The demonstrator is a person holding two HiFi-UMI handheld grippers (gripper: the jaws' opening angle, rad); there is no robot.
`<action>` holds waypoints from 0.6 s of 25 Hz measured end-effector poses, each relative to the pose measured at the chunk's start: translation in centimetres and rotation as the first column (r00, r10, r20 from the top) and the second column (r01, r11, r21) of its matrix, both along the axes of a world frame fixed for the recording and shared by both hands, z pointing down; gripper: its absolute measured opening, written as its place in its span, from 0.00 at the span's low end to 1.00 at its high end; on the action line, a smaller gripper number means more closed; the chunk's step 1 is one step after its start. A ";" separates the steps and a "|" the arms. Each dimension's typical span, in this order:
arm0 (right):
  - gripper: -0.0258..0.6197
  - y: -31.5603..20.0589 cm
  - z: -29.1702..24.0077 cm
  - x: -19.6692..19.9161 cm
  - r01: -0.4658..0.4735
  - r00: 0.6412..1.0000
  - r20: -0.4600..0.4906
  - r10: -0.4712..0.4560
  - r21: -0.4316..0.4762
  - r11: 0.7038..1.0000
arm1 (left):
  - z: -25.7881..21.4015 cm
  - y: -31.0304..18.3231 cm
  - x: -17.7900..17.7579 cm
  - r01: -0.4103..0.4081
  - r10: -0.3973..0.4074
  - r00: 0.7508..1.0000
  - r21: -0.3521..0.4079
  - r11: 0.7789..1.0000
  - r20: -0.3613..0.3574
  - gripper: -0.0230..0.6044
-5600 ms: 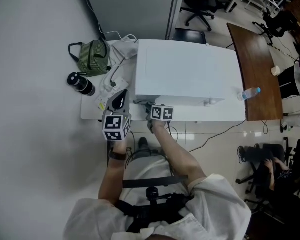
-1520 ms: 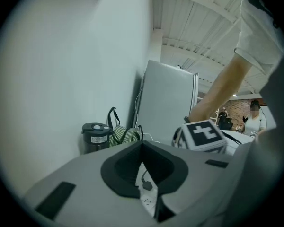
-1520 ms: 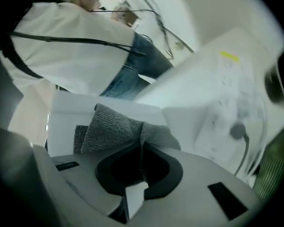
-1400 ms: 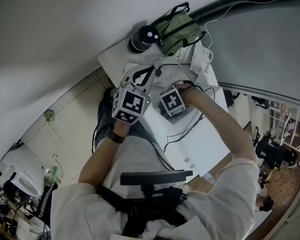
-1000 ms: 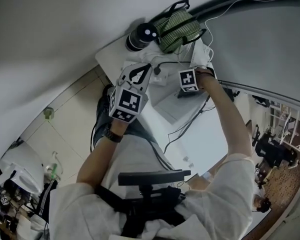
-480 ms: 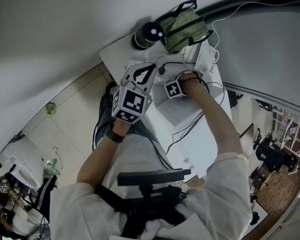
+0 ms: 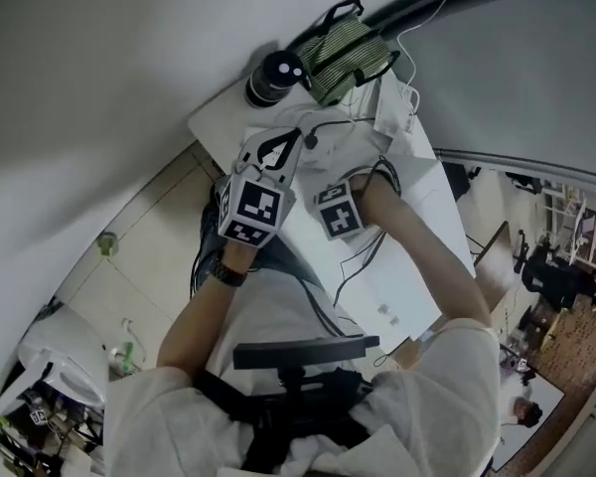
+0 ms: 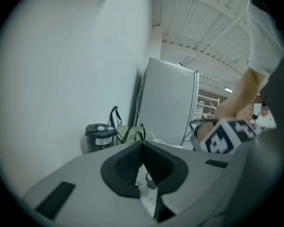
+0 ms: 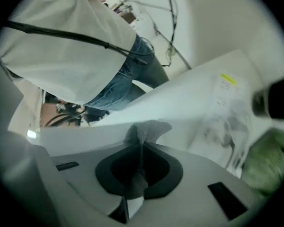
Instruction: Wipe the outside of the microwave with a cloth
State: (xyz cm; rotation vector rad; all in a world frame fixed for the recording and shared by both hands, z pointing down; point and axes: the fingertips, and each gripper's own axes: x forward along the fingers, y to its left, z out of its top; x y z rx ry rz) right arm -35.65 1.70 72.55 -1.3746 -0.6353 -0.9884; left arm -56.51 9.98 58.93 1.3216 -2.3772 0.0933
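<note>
Between the fingers of the right gripper a grey cloth is clamped. Its crumpled end is bunched up just past the fingertips and lies close against a white surface, though actual contact cannot be made out. From the head view the white microwave is seen on the bench, running from the middle of the picture toward 4 o'clock. The right gripper is held at the end of the microwave nearest the picture's middle, and the person's right forearm is stretched along the microwave's top behind it. Dark cables are looped just beside that gripper, at about 1 o'clock of it.

The left gripper is held near the right one, at roughly 9 o'clock of it in the head view, above the bench. In its own view the fingers are seen pressed together with nothing gripped, and a printed leaflet on the bench shows through the opening below them.

At 12 o'clock of the left gripper a black flask stands upright at the far corner of the bench. A green striped bag with dark handles lies just beside the flask, at about 2 o'clock of it. A tall grey panel rises behind both. In the right gripper view the person's blue jeans and white shirt fill the upper left.
</note>
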 end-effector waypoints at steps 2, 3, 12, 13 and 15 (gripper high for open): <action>0.06 -2.1 -4.8 -1.9 -0.196 0.972 0.123 0.199 -0.031 0.980 | -0.7 -1.9 0.6 -0.059 0.059 0.998 0.018 0.998 0.011 0.08; 0.06 -3.1 -7.7 -2.2 -0.299 0.937 0.171 0.306 -0.066 0.952 | -1.3 -3.2 1.2 -0.097 0.097 0.995 0.039 0.994 0.021 0.08; 0.07 -20.3 -26.3 19.9 -0.817 -0.018 0.513 0.858 -0.503 0.283 | -13.2 -18.5 17.3 -0.514 0.498 0.857 0.128 0.848 0.134 0.08; 0.07 -21.6 -27.2 23.7 -0.802 -0.135 0.500 0.855 -0.562 0.202 | -14.2 -20.0 19.9 -0.543 0.526 0.837 0.120 0.831 0.147 0.08; 0.07 -23.6 -28.3 31.3 -0.757 -0.299 0.464 0.834 -0.648 0.089 | -15.9 -23.1 25.4 -0.591 0.570 0.803 0.106 0.800 0.174 0.08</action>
